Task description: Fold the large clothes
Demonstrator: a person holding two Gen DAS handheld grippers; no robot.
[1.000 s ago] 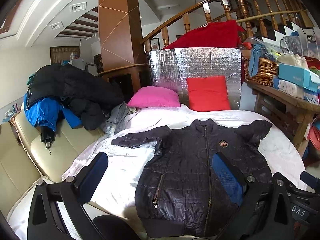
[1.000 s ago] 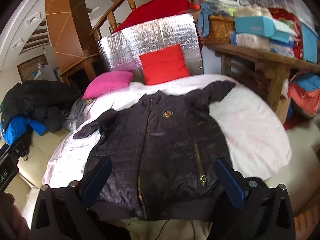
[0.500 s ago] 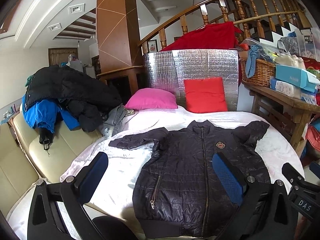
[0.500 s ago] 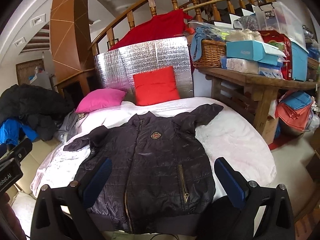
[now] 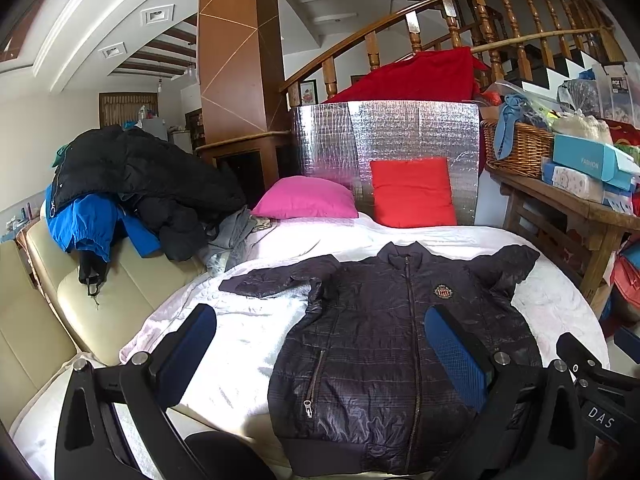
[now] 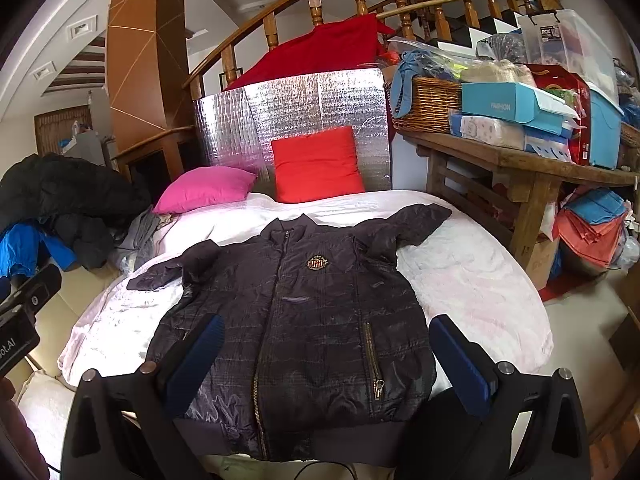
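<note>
With the jacket [image 5: 400, 340] spread flat, zipped and face up on the bed [image 5: 248, 332], both released hand-held grippers [image 5: 320, 352] [image 6: 332, 360] should probably pinch a sleeve cuff first, folding it inward smoothly.

My left wrist view looking forward from near the jacket [image 5: 400, 340] hem, offset toward its left sleeve, my right wrist view centred on the jacket [image 6: 296, 320], both sharing it and the red cushion [image 5: 412, 192] beyond.
</note>
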